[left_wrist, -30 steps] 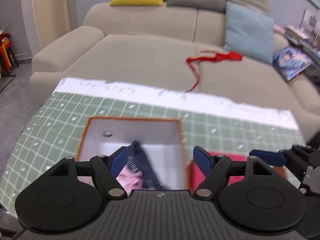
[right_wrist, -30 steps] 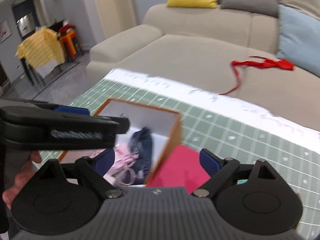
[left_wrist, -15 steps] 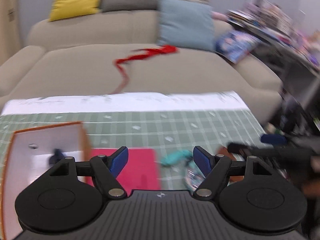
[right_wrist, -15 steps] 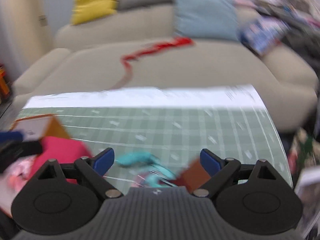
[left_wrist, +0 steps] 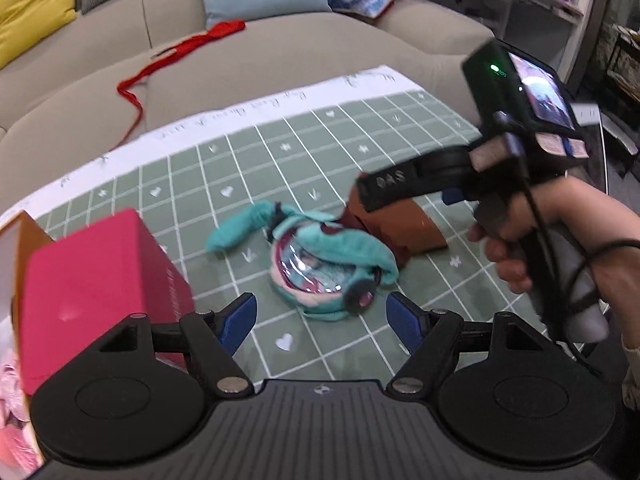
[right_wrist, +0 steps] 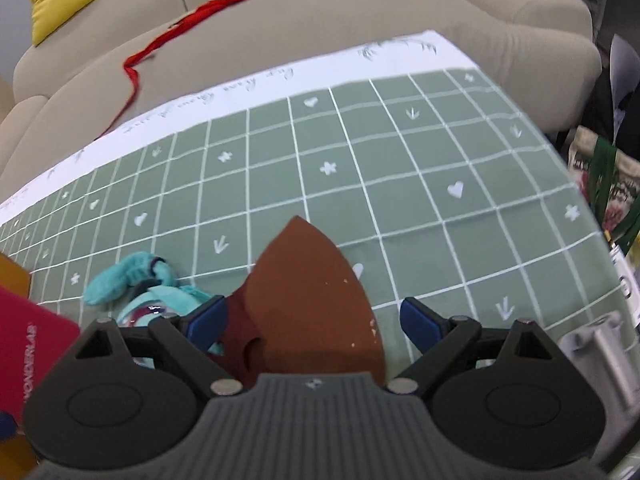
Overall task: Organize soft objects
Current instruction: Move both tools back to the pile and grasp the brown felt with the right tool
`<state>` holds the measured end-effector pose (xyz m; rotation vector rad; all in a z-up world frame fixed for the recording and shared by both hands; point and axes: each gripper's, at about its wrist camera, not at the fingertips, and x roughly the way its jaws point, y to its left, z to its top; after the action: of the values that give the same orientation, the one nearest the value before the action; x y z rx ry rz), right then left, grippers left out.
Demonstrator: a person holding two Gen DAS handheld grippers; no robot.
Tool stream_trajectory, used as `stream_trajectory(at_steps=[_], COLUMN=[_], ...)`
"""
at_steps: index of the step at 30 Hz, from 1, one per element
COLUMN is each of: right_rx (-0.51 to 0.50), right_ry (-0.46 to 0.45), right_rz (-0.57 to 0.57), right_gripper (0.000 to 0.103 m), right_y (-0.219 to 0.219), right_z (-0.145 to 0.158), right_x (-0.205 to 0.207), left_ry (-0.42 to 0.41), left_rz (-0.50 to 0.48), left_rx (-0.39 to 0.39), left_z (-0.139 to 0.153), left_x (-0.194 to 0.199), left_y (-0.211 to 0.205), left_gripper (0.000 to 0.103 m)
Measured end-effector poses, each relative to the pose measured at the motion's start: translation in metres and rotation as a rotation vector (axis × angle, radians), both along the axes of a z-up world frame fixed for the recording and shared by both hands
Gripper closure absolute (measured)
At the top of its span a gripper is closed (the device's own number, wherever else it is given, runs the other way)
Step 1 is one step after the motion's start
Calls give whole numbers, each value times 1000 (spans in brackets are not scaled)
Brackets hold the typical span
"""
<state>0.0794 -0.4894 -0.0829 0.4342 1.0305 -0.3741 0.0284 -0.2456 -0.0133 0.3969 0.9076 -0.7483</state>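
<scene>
Left gripper (left_wrist: 321,316): jaws wide, nothing between the pads, pitched down at the teal plush (left_wrist: 320,256) just ahead of its tips. My read: it's lined up for a top-down pinch on the plush body, not yet in contact.

Right gripper (right_wrist: 310,322): jaws also wide and empty, straddling the brown cushion piece (right_wrist: 308,296) from above. The pads aren't pressing on it. In the left wrist view the same tool hangs over that brown piece, with the person's hand (left_wrist: 532,248) on the handle.

Task items: the plush lies on the green grid mat (right_wrist: 400,160), roughly mid-table, one limb stretched toward the left. The brown piece touches its right side, and a darker red cloth (right_wrist: 240,332) is tucked where they meet. All three overlap in one heap, so each gripper targeting a different item makes sense: split the pile instead of dragging it as one.

Destination is probably the open box (left_wrist: 16,240) at the far left edge, behind the pink box (left_wrist: 92,280); a pink soft thing already shows in the bottom-left corner.

Risk: the plush has a shiny, slippery-looking insert, so grip fabric, not that. The red ribbon (left_wrist: 160,64) on the sofa (left_wrist: 280,52) is well apart from the table.
</scene>
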Motion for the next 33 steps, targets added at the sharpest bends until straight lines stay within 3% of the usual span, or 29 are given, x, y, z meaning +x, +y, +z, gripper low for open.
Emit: stream_trajectory(at_steps=[3, 5, 15, 19, 21, 23, 25, 28, 33], right_rx=[-3, -57, -181, -171, -166, -151, -137, -124, -130], right_ry=[34, 33, 5, -3, -6, -3, 6, 15, 16], right_rz=[40, 87, 230, 259, 282, 297, 300, 288, 300], right_gripper=[10, 10, 12, 30, 45, 70, 79, 86, 86], right_y=[3, 11, 29, 26, 26, 24, 21, 17, 19], right_z=[-13, -16, -22, -17, -14, -11, -9, -8, -8], right_x=[3, 5, 5, 1, -1, -2, -3, -5, -6], left_ry=[9, 14, 32, 42, 39, 34, 27, 10, -51], left_rz=[-18, -32, -4, 11, 21, 29, 38, 34, 17], left_rx=[-34, -58, -33, -28, -24, -30, -40, -47, -32], left_z=[-12, -17, -48, -55, -56, -55, -55, -56, -67], left_x=[-2, -2, 1, 1, 2, 3, 5, 9, 16], left_y=[-1, -2, -24, -25, -25, -24, -24, -27, -39], left_gripper=[16, 16, 16, 16, 16, 16, 16, 16, 15])
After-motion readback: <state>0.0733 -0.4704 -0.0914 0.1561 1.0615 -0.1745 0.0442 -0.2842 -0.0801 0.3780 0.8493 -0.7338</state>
